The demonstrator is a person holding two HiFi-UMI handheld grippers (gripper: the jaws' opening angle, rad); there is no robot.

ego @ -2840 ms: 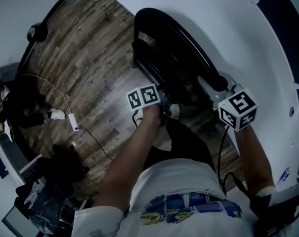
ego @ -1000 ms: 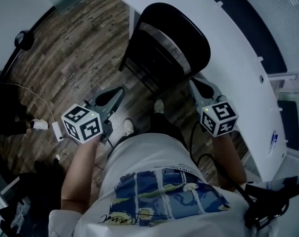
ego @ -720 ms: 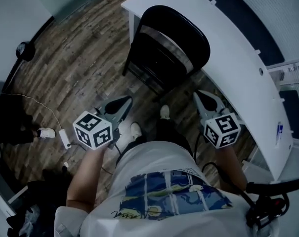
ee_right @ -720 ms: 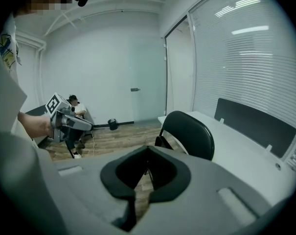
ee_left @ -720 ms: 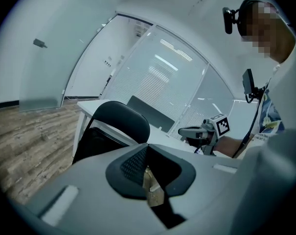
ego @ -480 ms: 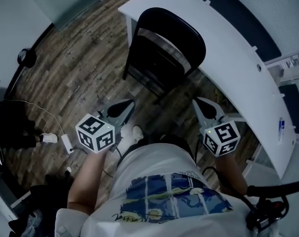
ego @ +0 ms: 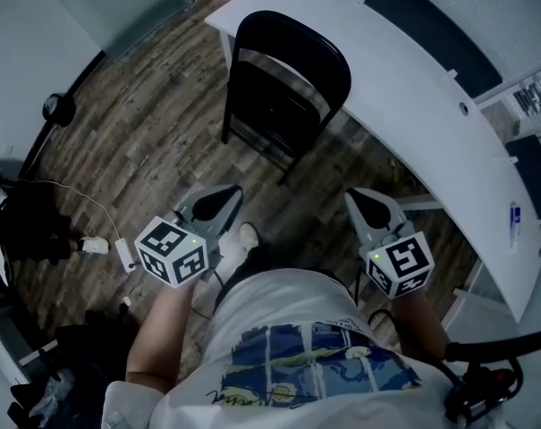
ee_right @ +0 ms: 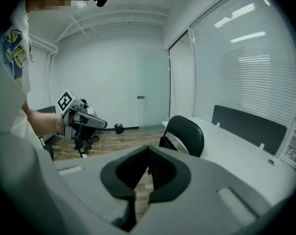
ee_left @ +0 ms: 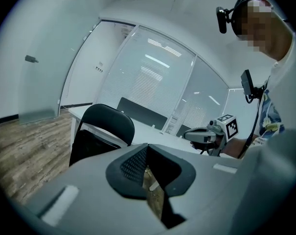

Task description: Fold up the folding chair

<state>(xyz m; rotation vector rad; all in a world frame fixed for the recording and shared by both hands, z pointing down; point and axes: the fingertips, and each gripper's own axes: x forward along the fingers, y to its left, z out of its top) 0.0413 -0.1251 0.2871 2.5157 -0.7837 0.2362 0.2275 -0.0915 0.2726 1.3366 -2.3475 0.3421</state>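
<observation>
Grey plastic with black pads: on my left gripper (ego: 218, 202) the jaws are pressed together, nothing between them. My right gripper (ego: 364, 202) reads the same, pads meeting, empty. I hold both in front of my body, left one over the wood-plank floor (ego: 145, 105) beside my white shoe (ego: 246, 235), right one near the edge of the white desk (ego: 413, 88). Each points toward the folding chair (ego: 283, 88) and is well apart from it, touching nothing.

The chair is black and stands upright on the floor, just beside the curved desk edge, rounded backrest uppermost. Its seat panel appears tipped up close to the frame; whether it is fully flat I cannot tell.

A cable with a small white adapter (ego: 122, 253) lies on the floor to my left.
</observation>
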